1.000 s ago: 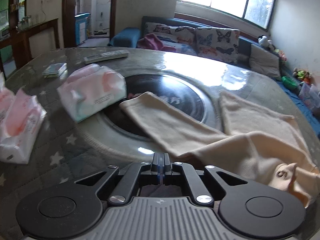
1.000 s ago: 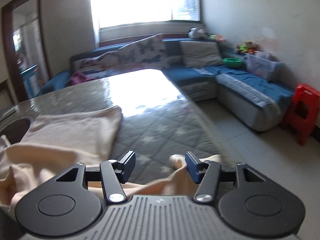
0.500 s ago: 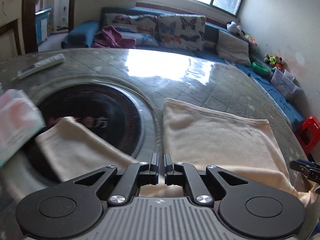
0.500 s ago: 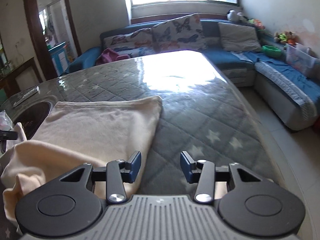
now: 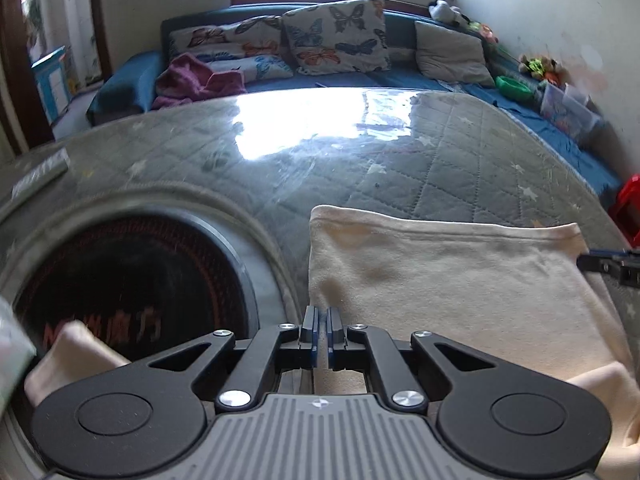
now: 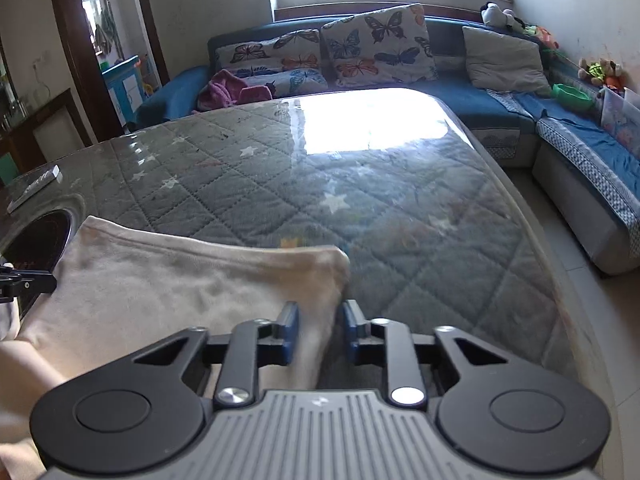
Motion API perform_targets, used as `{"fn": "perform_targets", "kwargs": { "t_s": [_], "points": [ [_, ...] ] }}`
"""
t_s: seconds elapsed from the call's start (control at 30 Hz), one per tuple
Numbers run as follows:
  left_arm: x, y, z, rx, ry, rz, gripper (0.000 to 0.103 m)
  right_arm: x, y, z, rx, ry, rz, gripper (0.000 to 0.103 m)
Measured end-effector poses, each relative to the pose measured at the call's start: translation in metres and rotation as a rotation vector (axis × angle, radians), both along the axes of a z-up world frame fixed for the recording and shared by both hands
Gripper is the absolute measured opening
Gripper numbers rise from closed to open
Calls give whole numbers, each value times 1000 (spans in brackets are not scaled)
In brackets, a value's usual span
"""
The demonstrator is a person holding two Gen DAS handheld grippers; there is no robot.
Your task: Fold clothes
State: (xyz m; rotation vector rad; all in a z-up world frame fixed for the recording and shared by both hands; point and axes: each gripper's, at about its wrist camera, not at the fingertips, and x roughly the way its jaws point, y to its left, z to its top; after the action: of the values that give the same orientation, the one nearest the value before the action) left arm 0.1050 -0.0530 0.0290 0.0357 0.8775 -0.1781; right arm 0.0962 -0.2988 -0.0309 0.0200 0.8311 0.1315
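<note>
Flat on the quilted grey table cover (image 6: pixel 400 200), under glass, lies a cream garment (image 5: pixel 440 272), its folded body spread wide with the long axis running across both views; one sleeve end (image 5: pixel 72 348) trails over the dark round cooktop (image 5: pixel 132 280) set into the table. Left gripper (image 5: pixel 321 334) has its fingers nearly together, a thin slit between the pads, at the garment's left edge; whether cloth is pinched there I cannot tell. Right gripper (image 6: pixel 318 334) stands partly open, the garment's right edge lying between its blue pads (image 6: pixel 289 332), not clamped
</note>
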Motion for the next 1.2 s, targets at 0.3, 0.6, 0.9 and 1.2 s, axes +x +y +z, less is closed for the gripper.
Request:
{"fn": "perform_targets", "kwargs": {
  "t_s": [0.3,0.6,0.9,1.2],
  "points": [
    [26,8,-4,40,-23,26,6,56,21,-4,-69,3,40,8],
    [22,33,-1,-37,-3,103,13,47,45,4,-109,-1,158,16],
    [-21,17,18,-42,-41,33,13,-31,82,17,-100,9,404,20],
    [-23,-1,16,-32,-34,6,13,-109,119,29,-90,19,650,32]
  ]
}}
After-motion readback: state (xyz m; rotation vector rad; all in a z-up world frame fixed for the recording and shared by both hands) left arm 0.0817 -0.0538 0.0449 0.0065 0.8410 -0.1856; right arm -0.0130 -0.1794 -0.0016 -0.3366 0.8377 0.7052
